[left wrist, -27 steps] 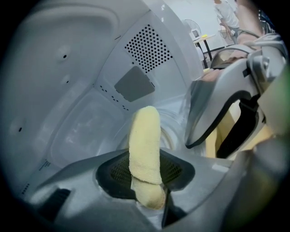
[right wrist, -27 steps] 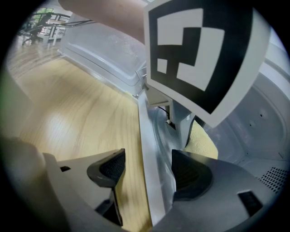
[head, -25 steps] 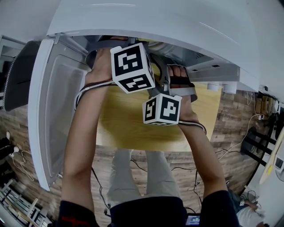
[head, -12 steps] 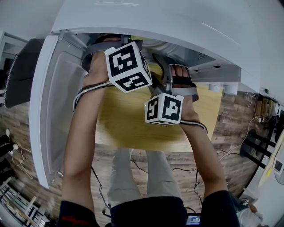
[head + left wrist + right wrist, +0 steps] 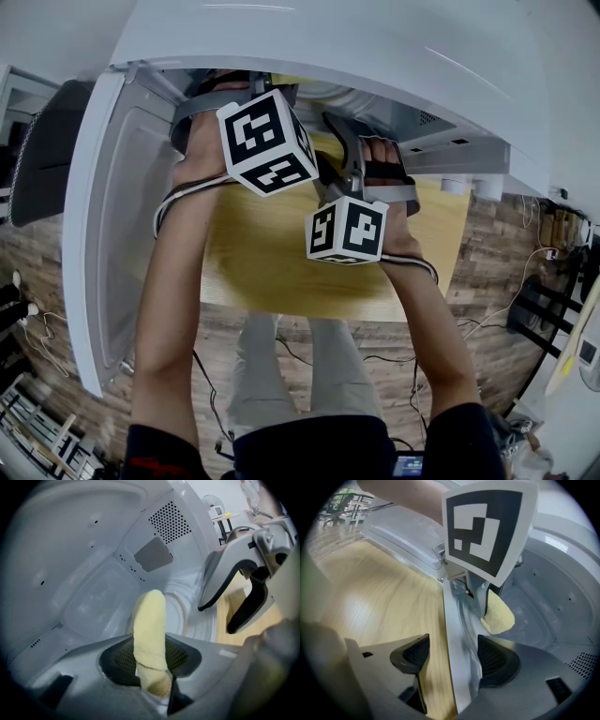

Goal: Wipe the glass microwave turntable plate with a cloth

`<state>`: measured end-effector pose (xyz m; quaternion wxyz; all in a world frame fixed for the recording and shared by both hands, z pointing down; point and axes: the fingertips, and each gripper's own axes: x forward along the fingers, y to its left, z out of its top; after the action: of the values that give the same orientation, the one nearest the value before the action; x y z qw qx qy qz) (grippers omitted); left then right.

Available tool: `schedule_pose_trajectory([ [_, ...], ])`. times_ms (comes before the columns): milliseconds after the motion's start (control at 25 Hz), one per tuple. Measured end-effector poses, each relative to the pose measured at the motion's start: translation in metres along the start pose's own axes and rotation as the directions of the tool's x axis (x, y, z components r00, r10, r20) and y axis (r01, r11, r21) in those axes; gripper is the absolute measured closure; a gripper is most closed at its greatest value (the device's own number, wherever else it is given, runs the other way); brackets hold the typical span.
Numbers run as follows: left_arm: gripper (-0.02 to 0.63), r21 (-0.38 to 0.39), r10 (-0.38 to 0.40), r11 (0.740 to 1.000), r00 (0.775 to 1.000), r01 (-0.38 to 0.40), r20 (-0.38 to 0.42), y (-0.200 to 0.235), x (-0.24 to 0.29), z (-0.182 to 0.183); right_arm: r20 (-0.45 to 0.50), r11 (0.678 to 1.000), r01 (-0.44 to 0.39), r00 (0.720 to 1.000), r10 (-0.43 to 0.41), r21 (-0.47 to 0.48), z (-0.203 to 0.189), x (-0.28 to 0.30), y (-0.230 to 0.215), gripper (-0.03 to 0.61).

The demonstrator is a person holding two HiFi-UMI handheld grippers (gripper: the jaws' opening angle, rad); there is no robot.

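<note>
Inside the white microwave cavity the round glass turntable plate (image 5: 177, 616) lies on the floor. My left gripper (image 5: 152, 686) is shut on a folded yellow cloth (image 5: 150, 630), which sticks out ahead of the jaws over the plate; the same cloth (image 5: 499, 617) hangs under the left marker cube (image 5: 487, 527). My right gripper (image 5: 452, 656) is open, its jaws standing on either side of the cavity's front sill (image 5: 454, 634). Seen from the head, both marker cubes (image 5: 267, 141) (image 5: 345, 230) sit at the microwave mouth and the jaws are hidden inside.
The microwave door (image 5: 103, 225) hangs open at the left. The oven stands on a light wooden table (image 5: 281, 272). Its top (image 5: 328, 37) overhangs the grippers. Perforated vents (image 5: 171, 520) mark the cavity wall. Cables lie on the wooden floor.
The left gripper's cube has shifted slightly left at the microwave mouth. The right gripper has barely moved.
</note>
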<state>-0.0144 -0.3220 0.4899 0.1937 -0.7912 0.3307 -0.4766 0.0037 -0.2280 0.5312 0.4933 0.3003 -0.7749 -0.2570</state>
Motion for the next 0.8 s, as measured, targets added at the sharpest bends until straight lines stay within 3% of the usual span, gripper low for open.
schedule_pose_trajectory([
  [320,0.494,0.042,-0.003,0.999,1.0,0.003,0.017,-0.003,0.005,0.011,0.0,1.0,0.003,1.0,-0.003,0.004,0.001,0.0,0.0,0.275],
  [800,0.498,0.031,-0.046,0.999,0.996,0.044,0.07,-0.013,0.01,0.032,0.002,1.0,0.005,1.0,-0.005,0.005,0.0,0.0,0.0,0.275],
])
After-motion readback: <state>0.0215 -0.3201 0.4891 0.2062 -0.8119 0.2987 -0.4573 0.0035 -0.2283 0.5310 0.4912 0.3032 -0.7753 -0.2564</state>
